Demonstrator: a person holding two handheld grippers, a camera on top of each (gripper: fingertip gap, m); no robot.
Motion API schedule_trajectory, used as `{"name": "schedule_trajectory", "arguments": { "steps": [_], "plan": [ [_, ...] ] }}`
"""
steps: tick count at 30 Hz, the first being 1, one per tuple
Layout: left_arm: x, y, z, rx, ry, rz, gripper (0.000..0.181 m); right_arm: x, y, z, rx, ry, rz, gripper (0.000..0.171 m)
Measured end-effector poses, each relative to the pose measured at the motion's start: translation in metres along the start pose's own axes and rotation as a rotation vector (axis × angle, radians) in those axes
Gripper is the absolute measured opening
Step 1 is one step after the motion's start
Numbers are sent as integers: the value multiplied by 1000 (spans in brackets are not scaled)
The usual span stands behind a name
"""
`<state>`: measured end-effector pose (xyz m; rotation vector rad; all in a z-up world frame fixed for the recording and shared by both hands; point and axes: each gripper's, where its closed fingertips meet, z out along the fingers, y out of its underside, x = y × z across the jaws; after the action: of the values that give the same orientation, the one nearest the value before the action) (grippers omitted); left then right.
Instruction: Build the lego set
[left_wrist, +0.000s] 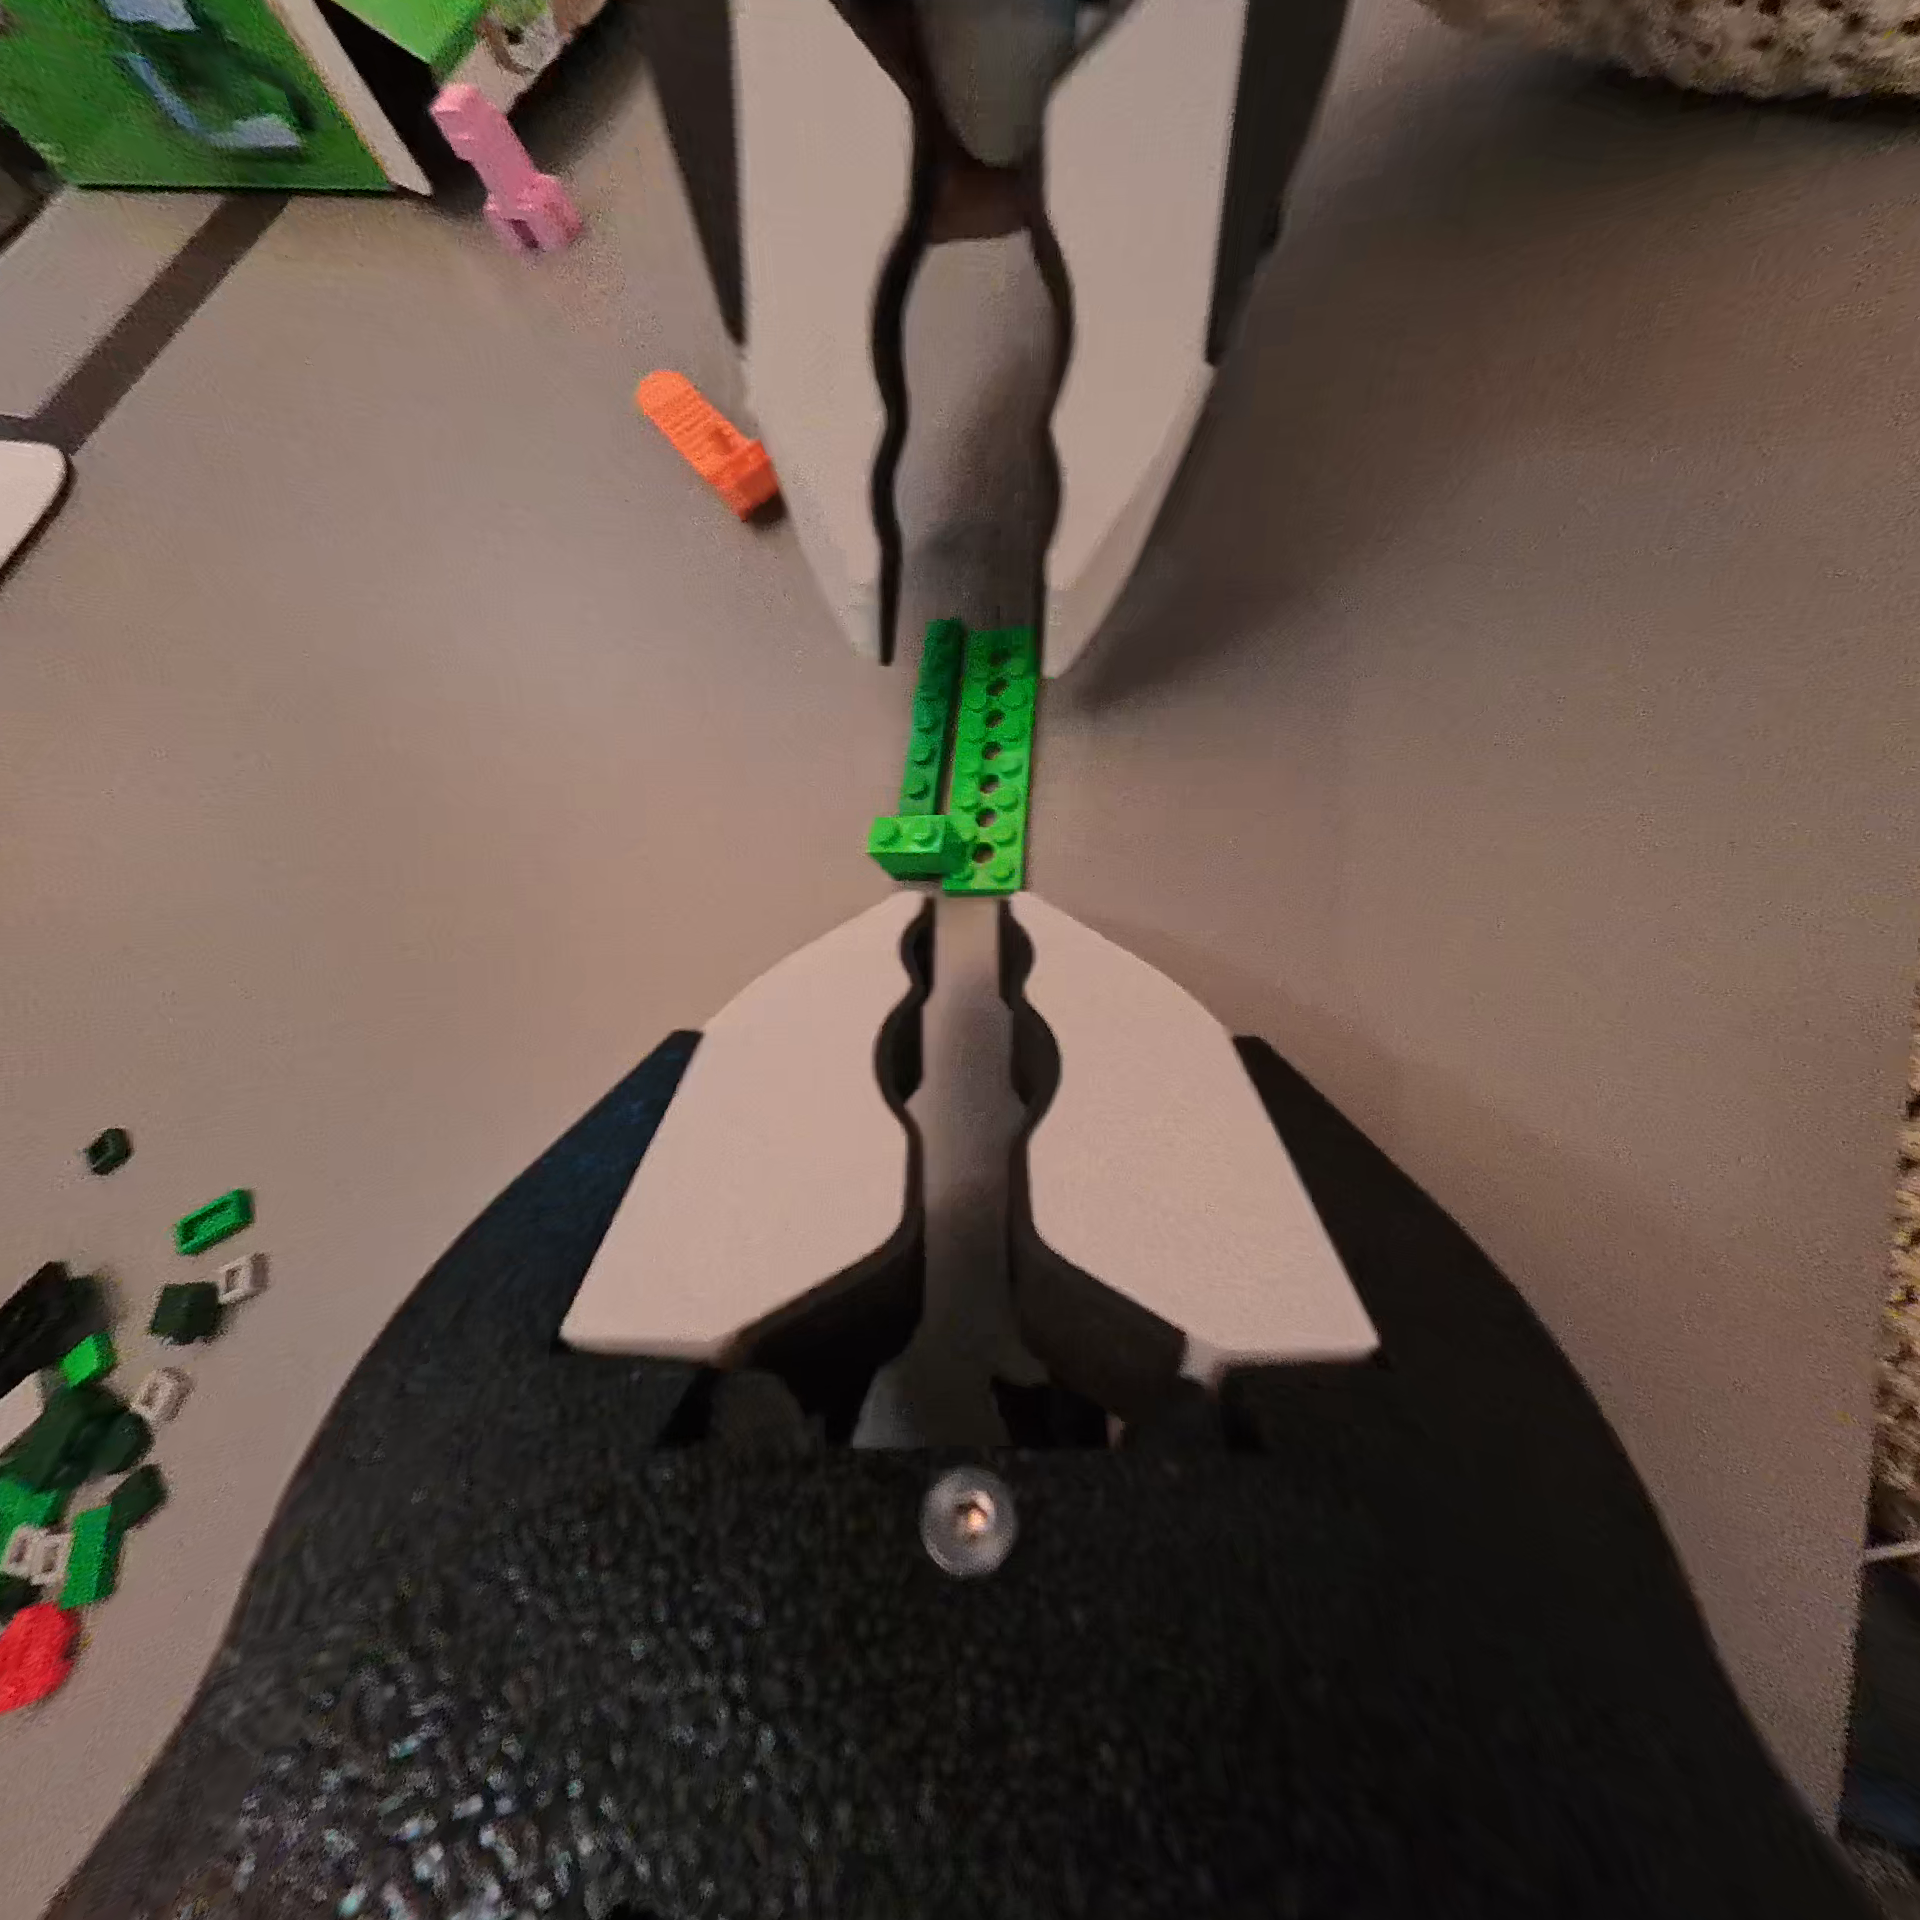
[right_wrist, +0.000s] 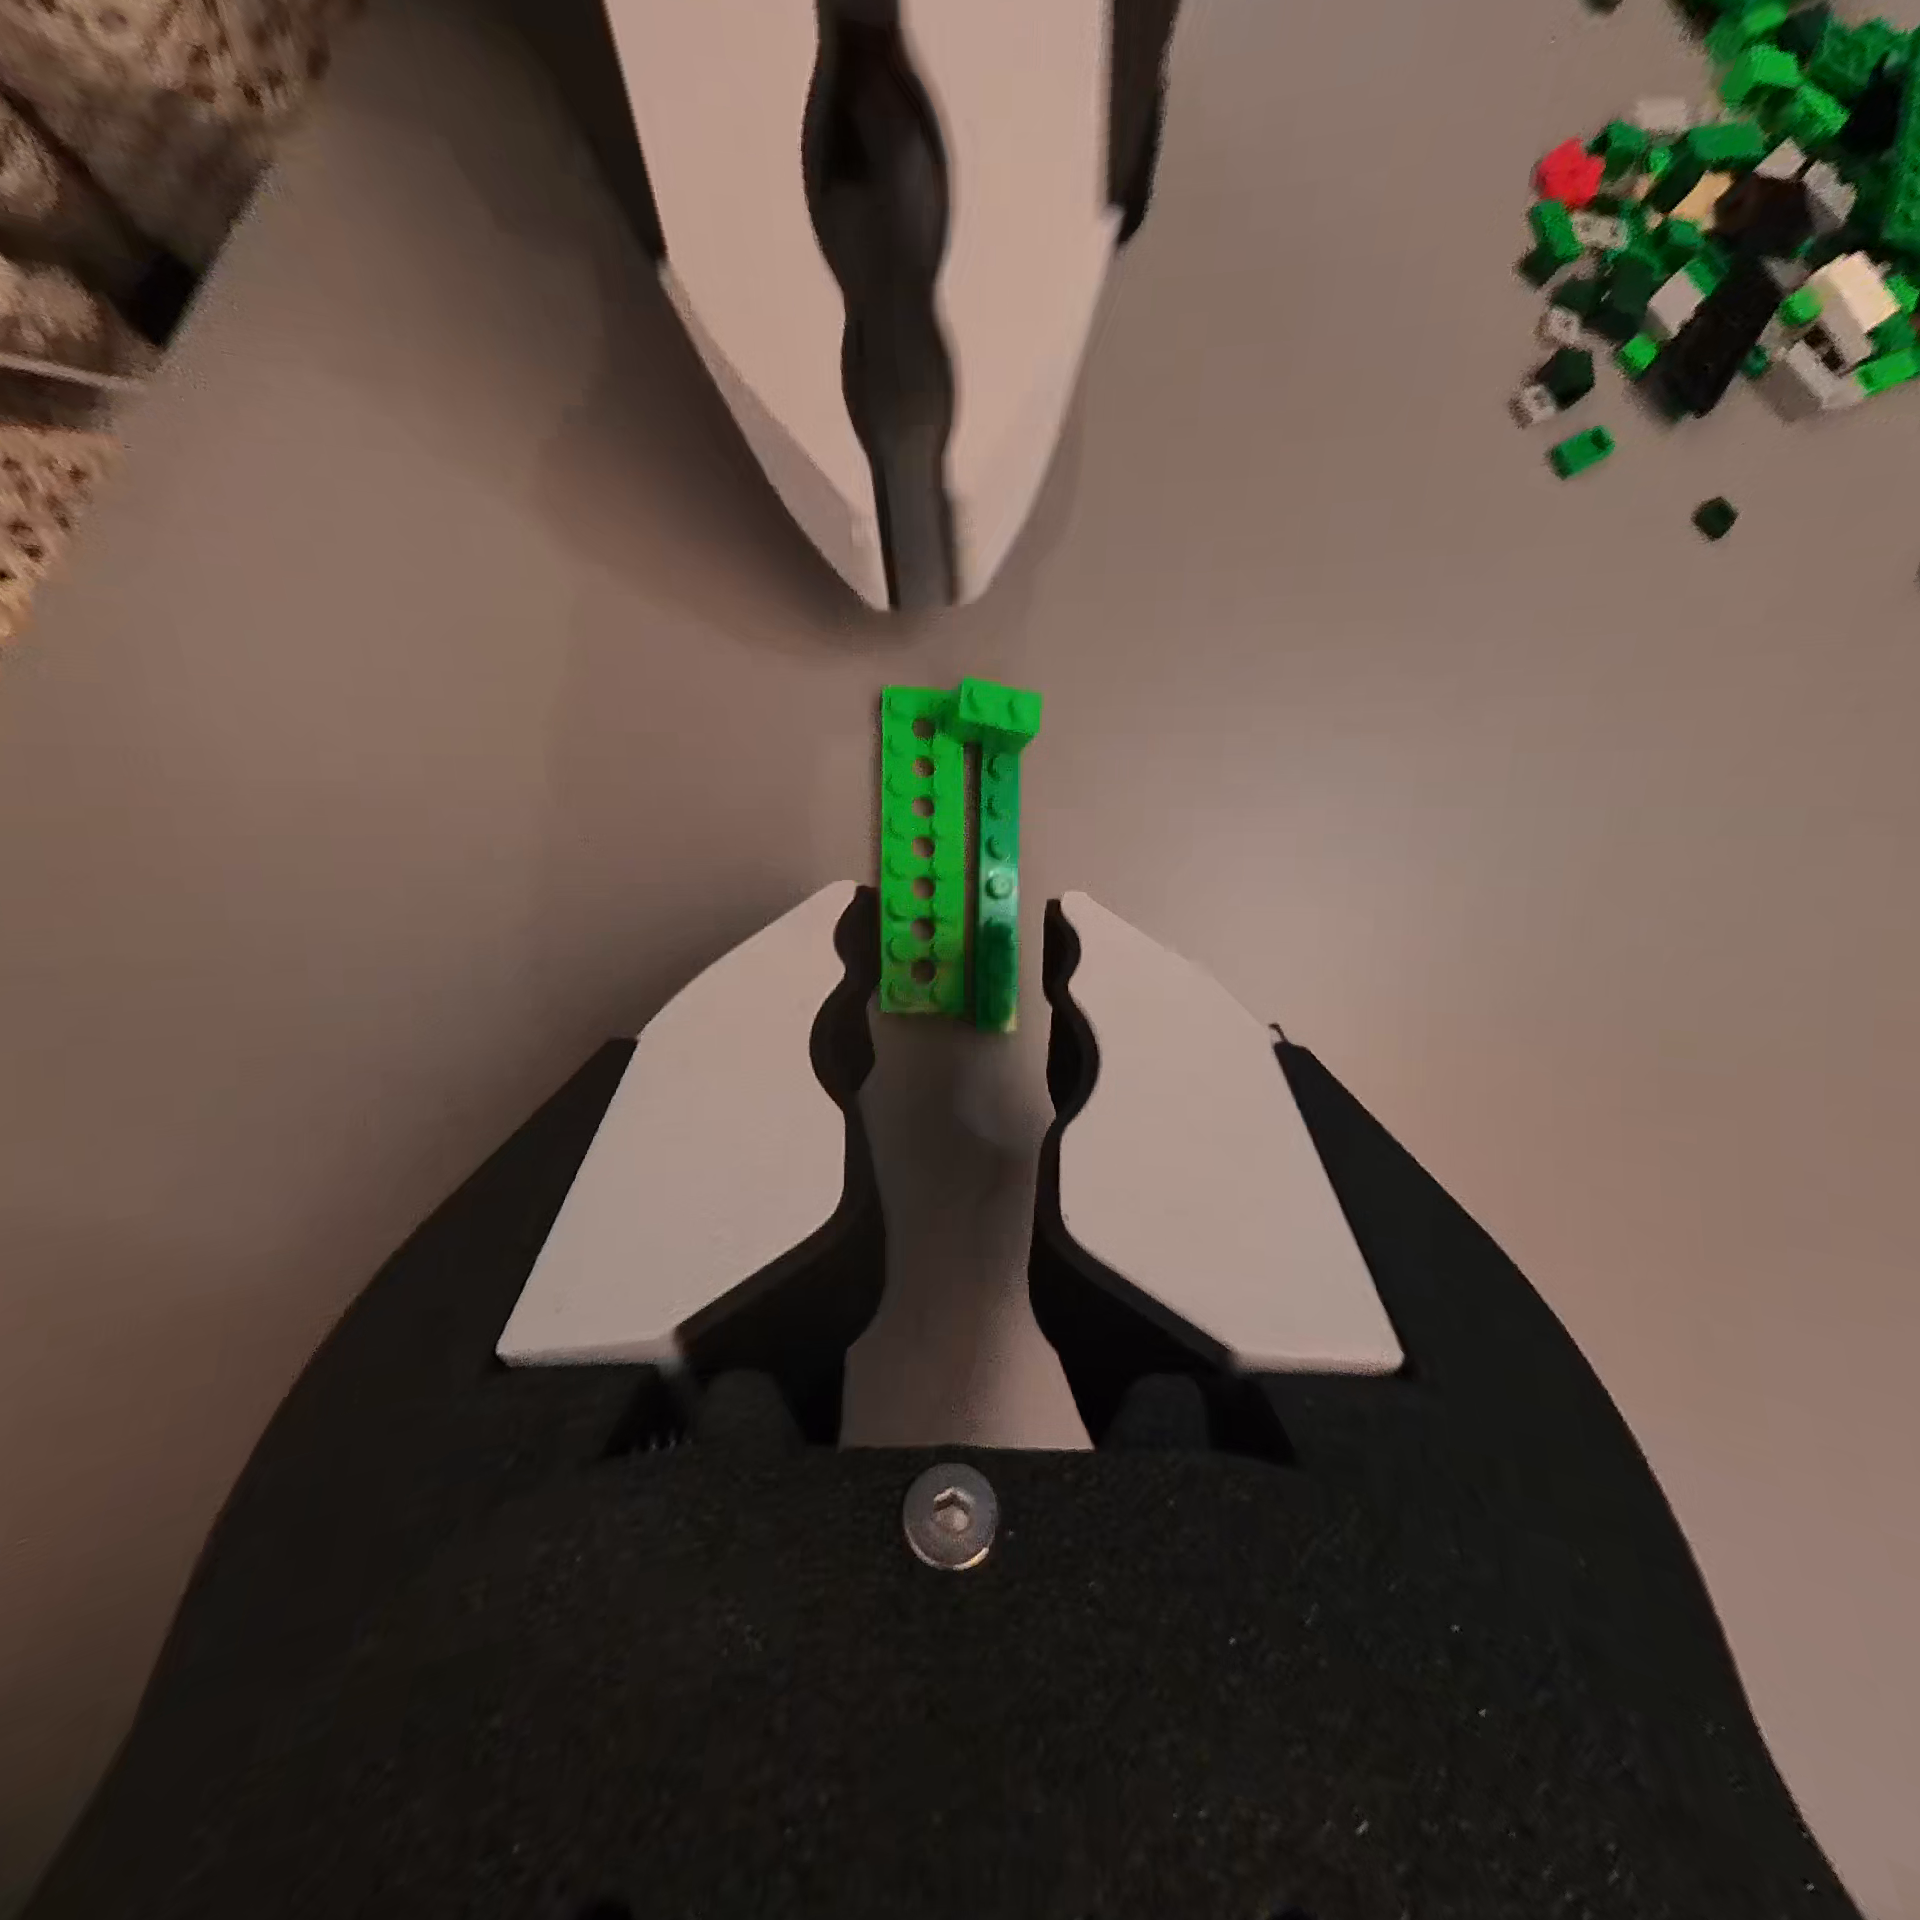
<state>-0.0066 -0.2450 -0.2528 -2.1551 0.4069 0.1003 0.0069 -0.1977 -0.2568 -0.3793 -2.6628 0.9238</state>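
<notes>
the two grippers face each other tip to tip over a grey table, with the green lego assembly lying between them. the left gripper points along the assembly's length, its fingers drawn nearly together with only a narrow slit between them, tips just short of the assembly's near end and holding nothing. the right gripper comes from the opposite end, fingers spread either side of that end; the left finger seems to touch the plate, the right stands just apart.

the green plate is long, with holes down its middle, lying flat; its long axis runs straight from one gripper to the other. a narrow green strip lies alongside it, parallel. a small green brick sits crosswise on the end nearest the left gripper.

a pile of loose bricks lies well apart, towards the table's edge. an orange piece and a pink piece lie apart too.
</notes>
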Motion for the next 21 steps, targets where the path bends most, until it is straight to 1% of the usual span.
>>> {"name": "schedule_trajectory", "arguments": {
  "steps": [3,6,10,15,19,21],
  "plan": [
    [-5,2,1,-40,6,-1,23,-4,5,5,15,8,-15,32],
    [0,7,5,-103,55,31,0,9,-2,3,55,74,-3,26],
    [7,7,11,-108,70,48,0,10,-21,8,104,18,34,26],
    [7,6,13,-89,62,37,0,8,-22,22,84,-75,21,25],
    [7,5,14,-89,62,45,0,6,-25,27,115,-135,14,24],
    [6,4,15,-88,60,43,0,6,-26,27,123,-158,25,20]
  ]
}}
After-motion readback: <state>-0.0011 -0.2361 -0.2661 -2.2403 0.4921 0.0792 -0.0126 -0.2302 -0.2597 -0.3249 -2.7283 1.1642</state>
